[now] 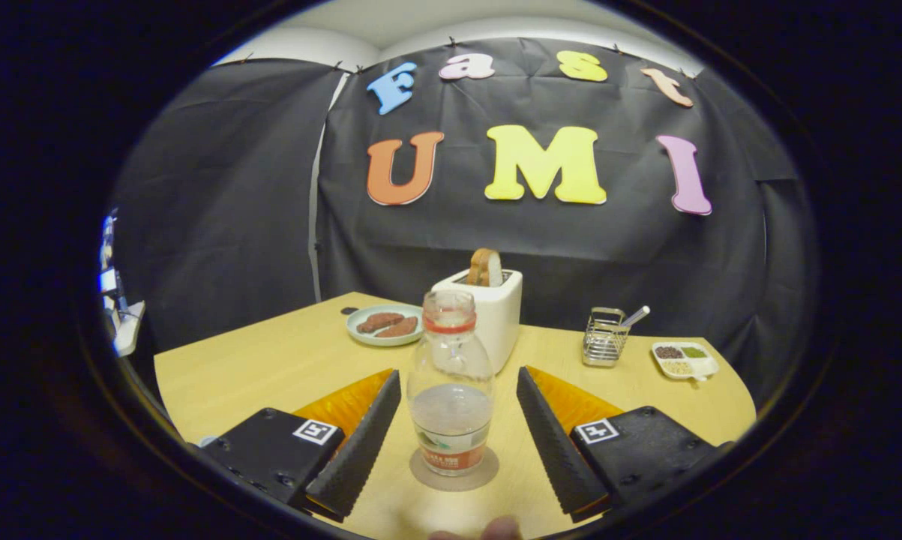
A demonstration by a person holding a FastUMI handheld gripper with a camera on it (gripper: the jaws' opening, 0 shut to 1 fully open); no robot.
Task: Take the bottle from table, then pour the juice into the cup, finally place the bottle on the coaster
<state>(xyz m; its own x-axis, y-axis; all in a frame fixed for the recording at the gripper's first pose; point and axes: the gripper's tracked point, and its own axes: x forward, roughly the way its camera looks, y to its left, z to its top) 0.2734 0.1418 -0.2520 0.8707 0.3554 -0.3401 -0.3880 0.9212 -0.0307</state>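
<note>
A clear plastic bottle with a red neck ring and no cap stands upright on a round grey coaster on the wooden table. It is partly filled with a pale liquid. My gripper is open, and the bottle stands between its two black ribbed fingers with a gap on each side. Neither finger touches the bottle.
Beyond the bottle stands a white toaster with a slice of bread in it. A green plate with brown pieces lies to its left. A wire basket and a small white divided dish sit to the right. A fingertip shows nearest me.
</note>
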